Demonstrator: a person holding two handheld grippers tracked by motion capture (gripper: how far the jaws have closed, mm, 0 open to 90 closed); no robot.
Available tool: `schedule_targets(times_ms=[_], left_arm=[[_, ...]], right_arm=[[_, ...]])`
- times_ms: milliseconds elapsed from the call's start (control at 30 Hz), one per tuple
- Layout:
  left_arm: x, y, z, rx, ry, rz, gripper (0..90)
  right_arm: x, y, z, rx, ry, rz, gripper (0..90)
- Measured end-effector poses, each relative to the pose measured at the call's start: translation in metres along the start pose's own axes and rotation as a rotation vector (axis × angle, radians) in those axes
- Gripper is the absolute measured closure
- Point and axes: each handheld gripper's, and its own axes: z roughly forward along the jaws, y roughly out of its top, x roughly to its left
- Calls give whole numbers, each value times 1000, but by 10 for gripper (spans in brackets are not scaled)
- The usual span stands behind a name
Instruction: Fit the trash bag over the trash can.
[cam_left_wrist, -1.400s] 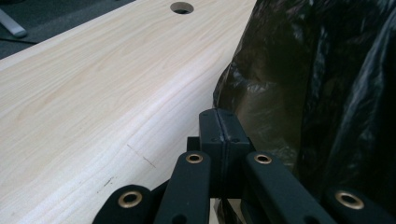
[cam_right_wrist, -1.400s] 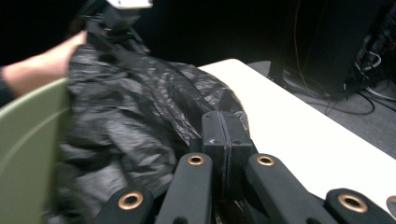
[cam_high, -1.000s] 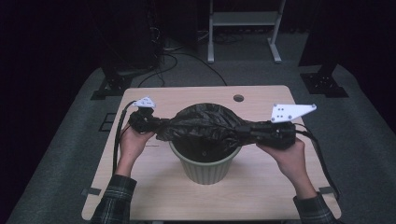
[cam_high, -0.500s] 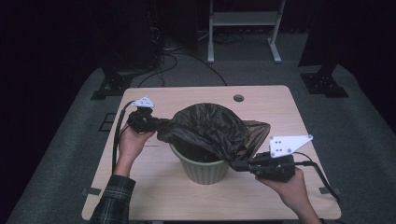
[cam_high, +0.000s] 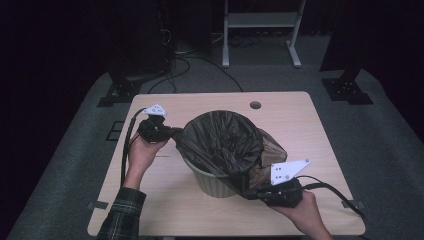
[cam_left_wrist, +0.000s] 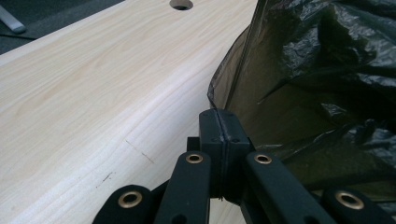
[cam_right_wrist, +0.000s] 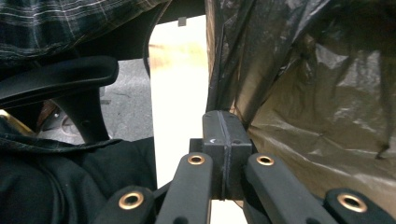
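Observation:
A pale green bin (cam_high: 216, 183) stands mid-table with a black plastic bag (cam_high: 225, 142) lining it and draped over its rim. My left gripper (cam_high: 175, 134) is at the bin's left, shut on the bag's edge; in the left gripper view its jaws (cam_left_wrist: 219, 115) meet on the film of the bag (cam_left_wrist: 317, 70). My right gripper (cam_high: 251, 193) is low at the bin's front right, shut on the opposite edge, which is stretched down outside the rim. In the right gripper view the jaws (cam_right_wrist: 223, 117) pinch the bag (cam_right_wrist: 322, 93).
The light wooden table (cam_high: 290, 115) has a round cable hole (cam_high: 255, 105) near its far edge. A white frame stand (cam_high: 260, 20) and black stand feet (cam_high: 120, 90) are on the floor behind. A plaid sleeve (cam_right_wrist: 70, 18) and a chair arm (cam_right_wrist: 60, 79) are close to the right gripper.
My right gripper has come down and toward the table's near edge, dragging the bag's right edge down over the bin's rim. The left gripper has kept its place and grip.

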Motion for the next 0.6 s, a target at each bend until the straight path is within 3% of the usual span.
schedule_targets(times_ms=[67,133,233,400,500,600], left_arm=[[0,0,-1,2,3,1,899],[1,-1,-1,4,3,0,898],[1,-1,-2,2,4,-1,899],[0,0,-1,3,1,0,899],[0,0,-1,4,-1,-1,898],[0,-1,-2,3,0,0,899]], right_arm=[[1,1,-1,0,6,2,862],[1,2,-6,-1,4,12,762],[2,6,-18,-31,-16,10,697],[-4,15,-52,-124,-76,16,633],[-9,20,-65,-132,-134,20,594],[-9,26,-70,-169,-129,28,575]])
